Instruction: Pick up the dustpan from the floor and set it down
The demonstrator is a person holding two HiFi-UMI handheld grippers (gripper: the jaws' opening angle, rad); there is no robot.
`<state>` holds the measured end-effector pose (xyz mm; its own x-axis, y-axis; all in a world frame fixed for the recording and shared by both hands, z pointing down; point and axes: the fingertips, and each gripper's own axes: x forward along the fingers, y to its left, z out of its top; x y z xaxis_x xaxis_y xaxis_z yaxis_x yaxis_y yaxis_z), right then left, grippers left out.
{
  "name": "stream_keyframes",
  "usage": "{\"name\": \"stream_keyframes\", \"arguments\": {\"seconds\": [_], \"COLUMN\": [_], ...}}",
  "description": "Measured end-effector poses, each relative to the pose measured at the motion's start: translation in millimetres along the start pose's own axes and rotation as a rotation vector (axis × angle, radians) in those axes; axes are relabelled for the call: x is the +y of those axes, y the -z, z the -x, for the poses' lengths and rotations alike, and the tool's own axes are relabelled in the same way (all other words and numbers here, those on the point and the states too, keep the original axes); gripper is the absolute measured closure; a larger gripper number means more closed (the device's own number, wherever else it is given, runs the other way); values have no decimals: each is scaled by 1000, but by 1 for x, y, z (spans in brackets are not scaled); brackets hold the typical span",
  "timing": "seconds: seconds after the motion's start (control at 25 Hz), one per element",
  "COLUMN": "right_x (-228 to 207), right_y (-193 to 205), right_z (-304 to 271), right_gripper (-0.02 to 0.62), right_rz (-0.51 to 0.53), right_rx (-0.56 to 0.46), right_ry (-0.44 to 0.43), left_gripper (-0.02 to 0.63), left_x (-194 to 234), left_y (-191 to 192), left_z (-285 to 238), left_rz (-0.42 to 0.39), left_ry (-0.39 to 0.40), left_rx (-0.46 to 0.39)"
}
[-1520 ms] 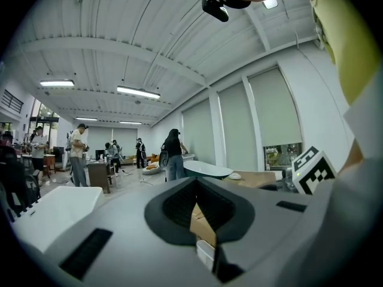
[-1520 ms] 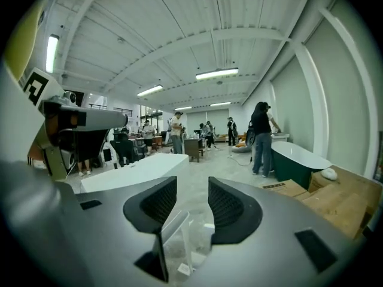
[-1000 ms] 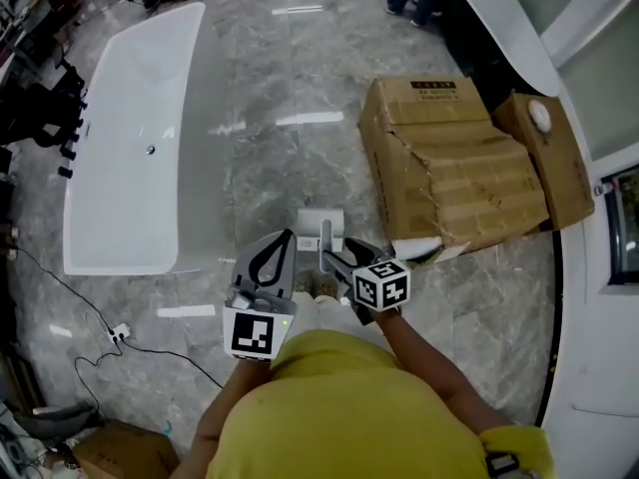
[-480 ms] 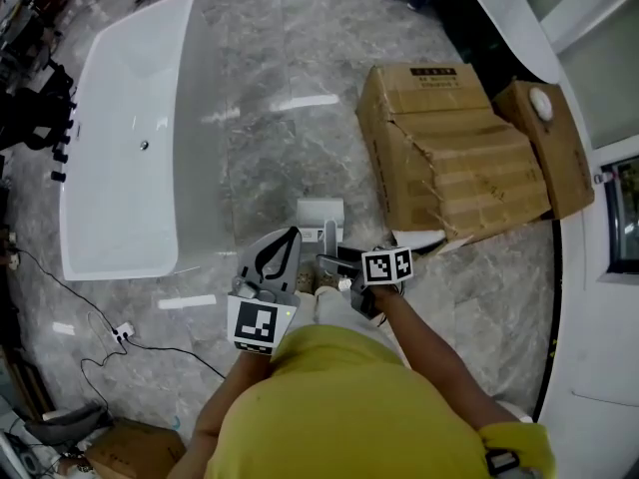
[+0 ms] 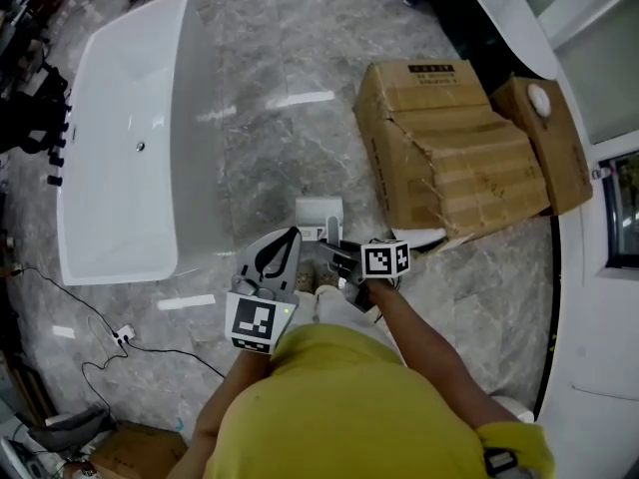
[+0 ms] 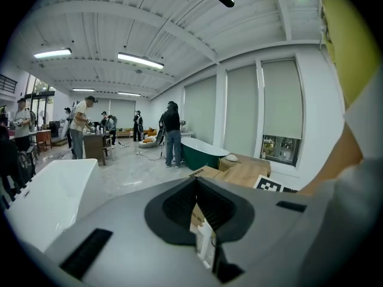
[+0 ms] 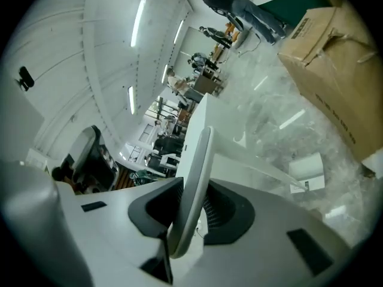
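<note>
A white dustpan (image 5: 319, 213) stands on the marble floor in front of me, its pale handle (image 5: 330, 233) rising towards my hands. In the right gripper view the pan (image 7: 308, 169) sits on the floor and the handle (image 7: 194, 178) runs up between the jaws. My right gripper (image 5: 331, 251) is closing and its pads press on the handle from both sides. My left gripper (image 5: 291, 236) hangs just left of the handle, shut and empty; in the left gripper view its jaws meet with only a thin slit between them.
A long white bathtub (image 5: 120, 138) lies at the left. A crushed cardboard box (image 5: 449, 153) and a smaller one (image 5: 544, 143) stand at the right. A cable with a socket (image 5: 125, 334) trails at the lower left. People stand far off.
My right gripper has rolled, shifted a little towards the handle and closed on it. The left gripper has sunk slightly beside it.
</note>
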<state>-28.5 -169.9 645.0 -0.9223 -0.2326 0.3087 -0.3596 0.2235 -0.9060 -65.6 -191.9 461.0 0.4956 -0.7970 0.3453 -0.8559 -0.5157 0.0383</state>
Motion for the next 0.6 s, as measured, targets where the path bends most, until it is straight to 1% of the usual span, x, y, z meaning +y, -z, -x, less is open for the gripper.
{"name": "stream_keyframes", "arguments": {"seconds": [0.12, 0.2, 0.4, 0.6], "right_x": [24, 44, 91, 118], "right_y": [-22, -35, -39, -35], "right_z": [2, 5, 22, 45], "right_gripper": [480, 474, 462, 462], "right_rz": [16, 33, 75, 115], "right_rx": [-54, -61, -40, -58], "right_ry": [-65, -92, -111, -103], "left_gripper": [604, 604, 604, 604], "left_x": [1, 1, 2, 3], "left_y": [0, -1, -4, -8], "left_z": [0, 1, 1, -2], "left_rz": [-2, -2, -4, -10], "left_ry": [4, 7, 15, 17], "left_rx": [-2, -4, -15, -23]}}
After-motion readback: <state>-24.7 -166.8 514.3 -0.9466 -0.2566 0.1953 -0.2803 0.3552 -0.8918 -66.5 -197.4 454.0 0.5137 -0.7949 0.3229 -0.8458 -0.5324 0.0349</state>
